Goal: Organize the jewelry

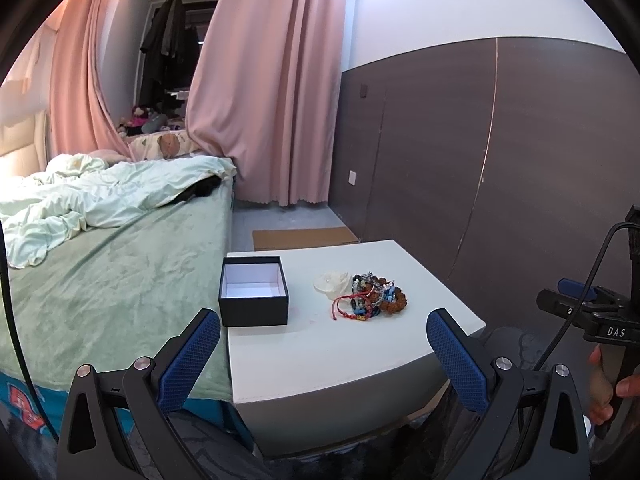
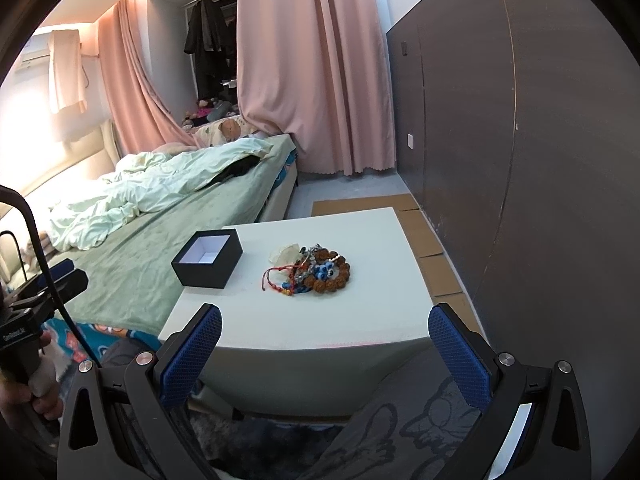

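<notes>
Both tools, left tool point(image 1: 322, 330) and right tool point(image 2: 324, 326), are hovering released, empty. Bracelets point(image 2: 316, 270) are lying heaped, no clear axis, beside the open-topped black box point(image 2: 207, 258) on the worktop point(image 2: 340, 312).

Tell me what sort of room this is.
A bedroom, most likely: an unmade bed with a rumpled duvet, pink curtains and clothes hanging by the window. The jewelry pile sits on a white bedside table.

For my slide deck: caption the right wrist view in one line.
Open right gripper faces a white table bearing an empty black box and a bracelet pile.
</notes>
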Demonstrator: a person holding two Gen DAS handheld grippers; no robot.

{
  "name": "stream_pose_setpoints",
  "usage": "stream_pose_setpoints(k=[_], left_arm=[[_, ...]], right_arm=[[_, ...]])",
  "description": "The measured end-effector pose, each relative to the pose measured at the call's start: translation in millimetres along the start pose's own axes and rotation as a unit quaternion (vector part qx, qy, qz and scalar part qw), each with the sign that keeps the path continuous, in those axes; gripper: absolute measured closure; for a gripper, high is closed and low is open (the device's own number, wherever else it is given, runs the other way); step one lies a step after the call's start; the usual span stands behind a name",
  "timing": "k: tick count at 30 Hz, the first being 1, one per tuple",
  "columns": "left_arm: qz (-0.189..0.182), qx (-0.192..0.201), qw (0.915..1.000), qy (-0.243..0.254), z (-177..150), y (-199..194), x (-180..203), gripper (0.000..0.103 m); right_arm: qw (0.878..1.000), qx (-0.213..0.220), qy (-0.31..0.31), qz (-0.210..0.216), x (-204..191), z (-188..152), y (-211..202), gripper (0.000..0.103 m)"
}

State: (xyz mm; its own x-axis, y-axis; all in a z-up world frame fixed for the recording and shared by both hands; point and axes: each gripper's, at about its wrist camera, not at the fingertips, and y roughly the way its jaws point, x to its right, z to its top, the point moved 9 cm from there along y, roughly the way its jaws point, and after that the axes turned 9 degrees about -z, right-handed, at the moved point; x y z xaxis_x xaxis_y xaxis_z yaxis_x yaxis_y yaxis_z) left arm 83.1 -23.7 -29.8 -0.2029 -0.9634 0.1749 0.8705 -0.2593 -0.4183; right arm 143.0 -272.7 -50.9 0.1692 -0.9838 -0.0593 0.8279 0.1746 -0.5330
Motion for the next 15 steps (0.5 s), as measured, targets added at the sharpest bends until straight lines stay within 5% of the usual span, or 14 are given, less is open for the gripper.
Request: stream_pose_setpoints(k=[15], left_arm=[[0.001,0.006,1.0000,-0.004,5.0,-0.8,-1.3,0.000]], right_arm=[[1.000,-0.002,0.001,-0.004,7.4,2.0,2.4,0.000]])
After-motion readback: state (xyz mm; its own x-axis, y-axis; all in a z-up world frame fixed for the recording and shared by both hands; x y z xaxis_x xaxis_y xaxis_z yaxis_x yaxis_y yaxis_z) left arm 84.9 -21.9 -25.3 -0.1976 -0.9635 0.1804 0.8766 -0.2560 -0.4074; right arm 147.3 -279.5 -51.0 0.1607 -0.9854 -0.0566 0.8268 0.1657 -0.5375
